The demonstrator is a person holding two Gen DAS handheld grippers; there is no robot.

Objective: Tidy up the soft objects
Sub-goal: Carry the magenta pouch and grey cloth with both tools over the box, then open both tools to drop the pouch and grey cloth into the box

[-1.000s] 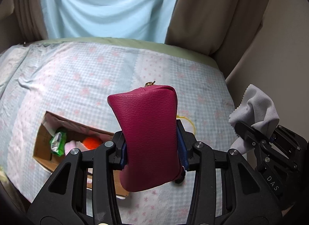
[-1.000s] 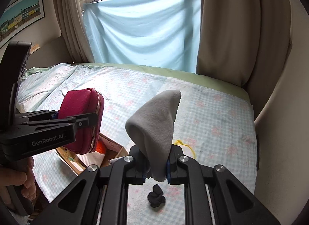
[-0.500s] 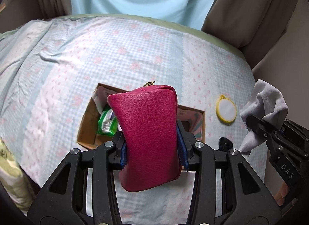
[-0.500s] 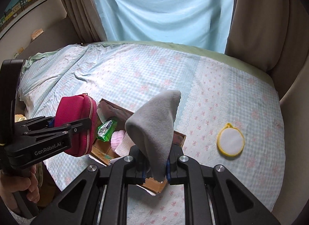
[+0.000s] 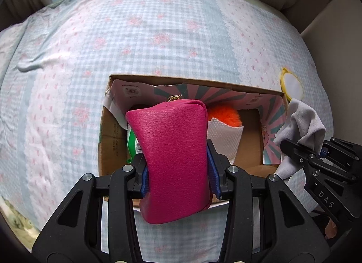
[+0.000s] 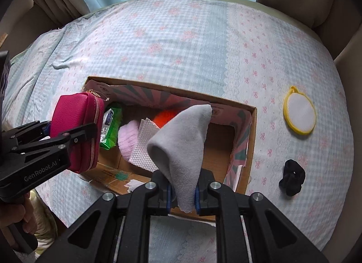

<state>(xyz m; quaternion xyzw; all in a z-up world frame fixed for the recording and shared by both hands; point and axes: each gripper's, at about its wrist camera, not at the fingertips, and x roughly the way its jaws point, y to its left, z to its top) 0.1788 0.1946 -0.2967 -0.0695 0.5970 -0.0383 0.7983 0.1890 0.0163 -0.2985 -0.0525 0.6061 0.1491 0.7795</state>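
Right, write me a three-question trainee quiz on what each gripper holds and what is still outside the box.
1. True or false: the left gripper is shut on the pink pouch.
2. What does the right gripper hold? A) orange pompom B) grey cloth C) green packet
3. Fill in: two things lie on the bedspread outside the cardboard box, the yellow-rimmed round pad and the black ____.

Key: 1 true; 2 B, the grey cloth; 3 scrunchie.
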